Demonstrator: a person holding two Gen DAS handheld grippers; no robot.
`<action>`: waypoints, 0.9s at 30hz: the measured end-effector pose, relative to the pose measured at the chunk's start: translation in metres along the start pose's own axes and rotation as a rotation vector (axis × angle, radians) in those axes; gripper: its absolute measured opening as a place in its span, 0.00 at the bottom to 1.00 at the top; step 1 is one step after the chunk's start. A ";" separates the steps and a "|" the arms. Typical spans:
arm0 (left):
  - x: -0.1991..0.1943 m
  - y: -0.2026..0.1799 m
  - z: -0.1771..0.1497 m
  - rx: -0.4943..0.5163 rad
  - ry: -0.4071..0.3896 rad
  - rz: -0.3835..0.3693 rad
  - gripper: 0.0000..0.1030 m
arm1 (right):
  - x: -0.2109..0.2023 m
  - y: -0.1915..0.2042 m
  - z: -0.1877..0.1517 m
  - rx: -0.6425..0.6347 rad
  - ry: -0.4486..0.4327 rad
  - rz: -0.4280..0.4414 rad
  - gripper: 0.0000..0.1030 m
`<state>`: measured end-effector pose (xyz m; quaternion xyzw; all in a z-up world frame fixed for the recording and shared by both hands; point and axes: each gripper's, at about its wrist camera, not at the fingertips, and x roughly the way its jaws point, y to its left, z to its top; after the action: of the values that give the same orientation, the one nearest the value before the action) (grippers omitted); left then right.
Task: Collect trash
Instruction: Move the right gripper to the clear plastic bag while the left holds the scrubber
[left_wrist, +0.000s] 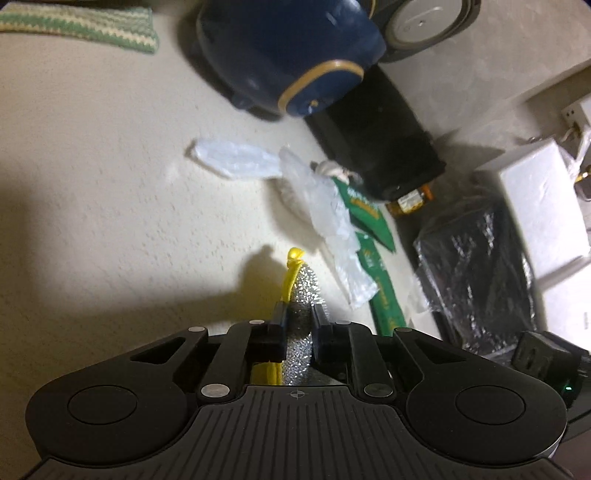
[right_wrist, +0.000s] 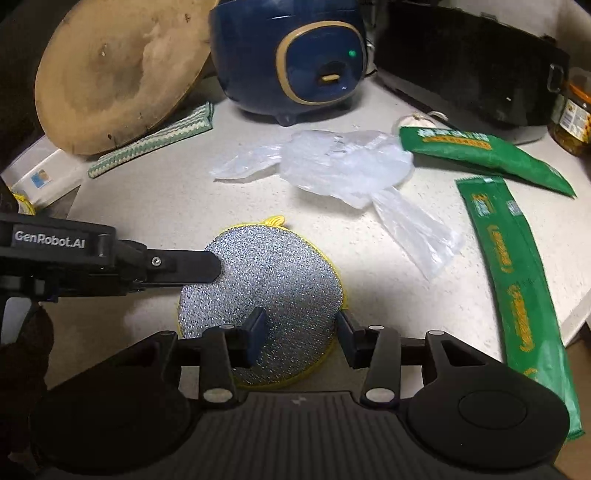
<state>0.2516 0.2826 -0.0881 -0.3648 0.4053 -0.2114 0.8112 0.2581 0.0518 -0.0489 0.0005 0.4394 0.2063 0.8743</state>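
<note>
We hold the left gripper (left_wrist: 298, 314) closed on the round silver scouring pad (right_wrist: 266, 291), its jaws narrow and pressing the pad's edge from both sides; in the left wrist view the pad stands edge-on between the pads, its yellow trim and loop pointing away from us. In the right wrist view the same gripper enters from the left and bites the pad's left rim, so the pad is tilted up off the pale countertop (right_wrist: 155, 192). Our right gripper (right_wrist: 301, 328) hangs just above the near part of the pad, jaws moderately apart and pressing on nothing. Beyond the pad lies the trash: a crumpled clear plastic bag (right_wrist: 343, 166), near but apart from the pad, and to its right two green wrappers (right_wrist: 513, 266), the nearer one running along the counter's right edge. A dark blue rice cooker (right_wrist: 291, 59) stands behind the bag.
</note>
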 end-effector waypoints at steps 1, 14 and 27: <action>-0.005 0.000 0.003 0.007 -0.009 -0.011 0.16 | 0.002 0.005 0.003 -0.002 -0.001 0.003 0.42; -0.017 0.016 0.019 0.040 -0.082 0.082 0.17 | 0.024 0.031 0.021 -0.032 -0.029 0.092 0.42; -0.032 0.024 0.016 0.041 -0.091 0.070 0.15 | 0.013 0.009 0.027 0.073 -0.065 -0.026 0.42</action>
<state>0.2475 0.3252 -0.0842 -0.3432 0.3759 -0.1742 0.8430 0.2828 0.0697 -0.0403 0.0333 0.4179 0.1787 0.8901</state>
